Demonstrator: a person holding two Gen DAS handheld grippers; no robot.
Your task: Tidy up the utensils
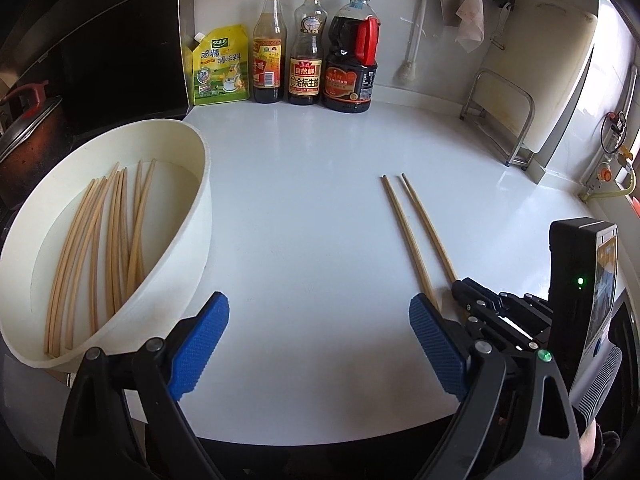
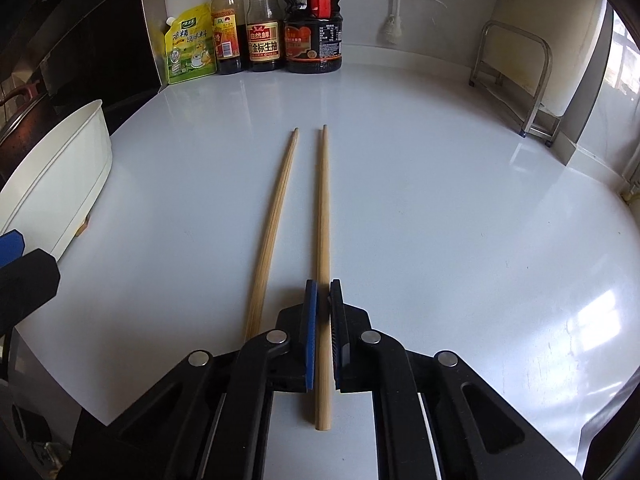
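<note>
Right gripper is pinching the right chopstick near its butt, left gripper is idling spread wide; lifting level is keeping it from swinging toward white tub.

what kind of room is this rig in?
Most likely a home kitchen: sauce bottles stand at the wall on a white counter, a brush hangs above, and a tub holds chopsticks.

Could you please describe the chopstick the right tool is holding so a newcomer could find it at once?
On the white counter, right of the white tub, lie two loose chopsticks. It is the right-hand chopstick, pinched between the blue pads of the right tool; its neighbour lies free.
</note>
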